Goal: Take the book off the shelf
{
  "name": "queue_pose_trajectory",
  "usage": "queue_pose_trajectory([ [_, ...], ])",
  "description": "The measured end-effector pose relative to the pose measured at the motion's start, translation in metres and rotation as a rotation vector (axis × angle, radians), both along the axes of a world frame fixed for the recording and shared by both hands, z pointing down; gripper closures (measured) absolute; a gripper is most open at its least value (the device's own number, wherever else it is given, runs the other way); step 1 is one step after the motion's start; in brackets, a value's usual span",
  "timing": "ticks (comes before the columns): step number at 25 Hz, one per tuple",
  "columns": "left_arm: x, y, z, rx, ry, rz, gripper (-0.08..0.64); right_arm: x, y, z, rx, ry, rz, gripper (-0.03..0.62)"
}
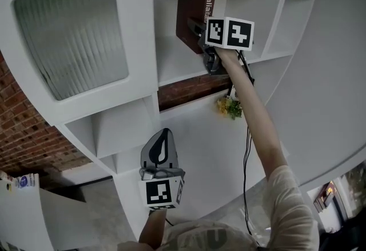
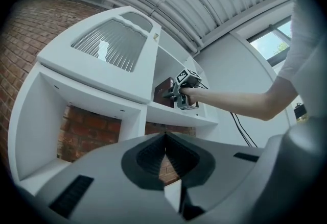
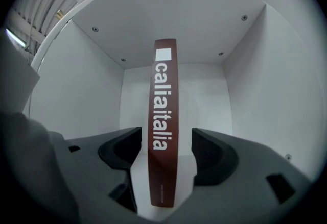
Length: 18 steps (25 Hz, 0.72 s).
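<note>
So, my left gripper [image 2: 165, 139] hangs low with its jaws pressed together on nothing, out of the way since this looks like a one-handed job. Higher up, my right gripper [image 3: 166, 139] has its jaws spread either side of the slim dark-red book [image 3: 164, 90], not touching the spine yet, lined up for a pinch. The book stands upright on its own in the white painted shelf cubby [image 3: 87, 85].

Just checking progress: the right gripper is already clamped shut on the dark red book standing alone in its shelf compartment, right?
Not clamped. The right gripper view shows the right gripper open, jaws either side of the dark red book with gaps. It does stand alone in its compartment.
</note>
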State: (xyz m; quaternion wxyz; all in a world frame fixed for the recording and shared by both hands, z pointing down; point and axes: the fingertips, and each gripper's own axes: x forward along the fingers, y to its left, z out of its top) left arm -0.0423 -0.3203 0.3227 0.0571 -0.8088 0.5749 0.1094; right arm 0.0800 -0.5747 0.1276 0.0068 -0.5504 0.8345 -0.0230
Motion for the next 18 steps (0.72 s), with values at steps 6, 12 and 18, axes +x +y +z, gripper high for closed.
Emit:
queue_pose_trajectory([
  [6, -0.002, 0.002, 0.011, -0.026, 0.011, 0.009, 0.548, -0.010, -0.011, -0.004, -0.022, -0.003, 0.001, 0.279],
  [12, -0.010, -0.002, 0.015, -0.047, 0.041, 0.024, 0.548, -0.025, -0.020, 0.000, -0.053, 0.012, -0.008, 0.281],
  [18, -0.018, -0.002, 0.012, -0.031, 0.034, 0.001, 0.548, -0.022, -0.023, 0.003, -0.039, 0.032, 0.023, 0.337],
])
